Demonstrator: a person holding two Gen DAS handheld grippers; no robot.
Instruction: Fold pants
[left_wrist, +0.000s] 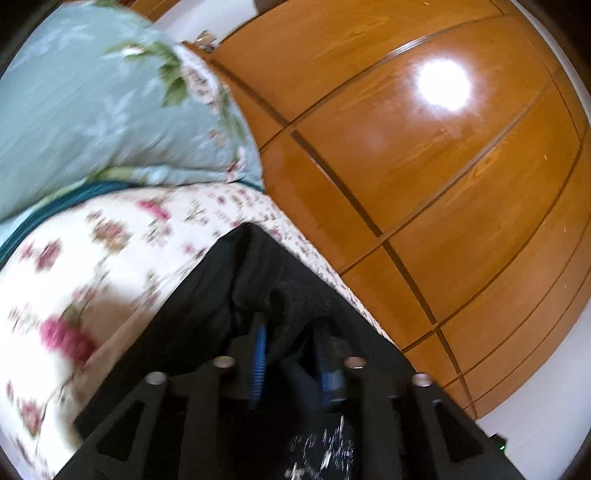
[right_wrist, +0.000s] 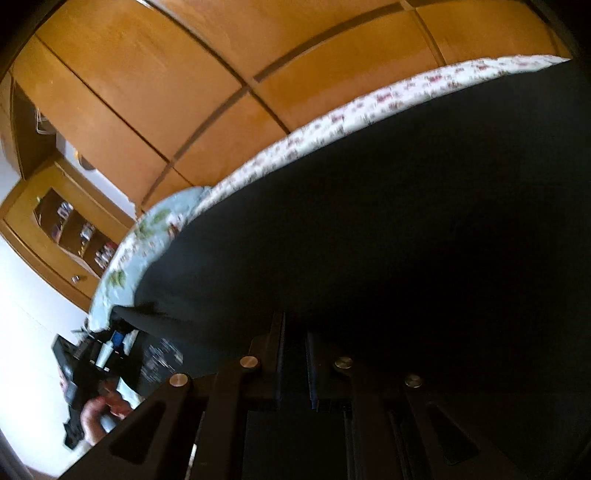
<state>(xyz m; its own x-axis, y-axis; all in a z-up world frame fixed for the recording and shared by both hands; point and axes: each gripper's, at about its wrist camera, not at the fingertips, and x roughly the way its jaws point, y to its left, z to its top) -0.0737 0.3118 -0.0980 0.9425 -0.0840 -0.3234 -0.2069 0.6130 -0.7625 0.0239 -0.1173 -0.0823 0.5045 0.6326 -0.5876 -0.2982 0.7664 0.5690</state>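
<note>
The black pants (left_wrist: 229, 295) lie on the flowered bed (left_wrist: 92, 266), beside the wooden wardrobe (left_wrist: 424, 166). The left gripper (left_wrist: 291, 354) stands a little apart, a fold of pants between its blue fingers (left_wrist: 258, 354). The right gripper (right_wrist: 295, 354) is nearly closed, pinching pants.

Two wrist fisheye views, both set low and close over the bed

The left view is aimed along its gripper (left_wrist: 291, 343) over the black pants (left_wrist: 207, 295) toward the bed's (left_wrist: 92, 258) pillow (left_wrist: 92, 103) end; the right view is pressed nearer the pants (right_wrist: 369, 240). The bed's (right_wrist: 332, 122) edge and wooden wardrobe (left_wrist: 424, 147) (right_wrist: 166, 81) are shared.
</note>
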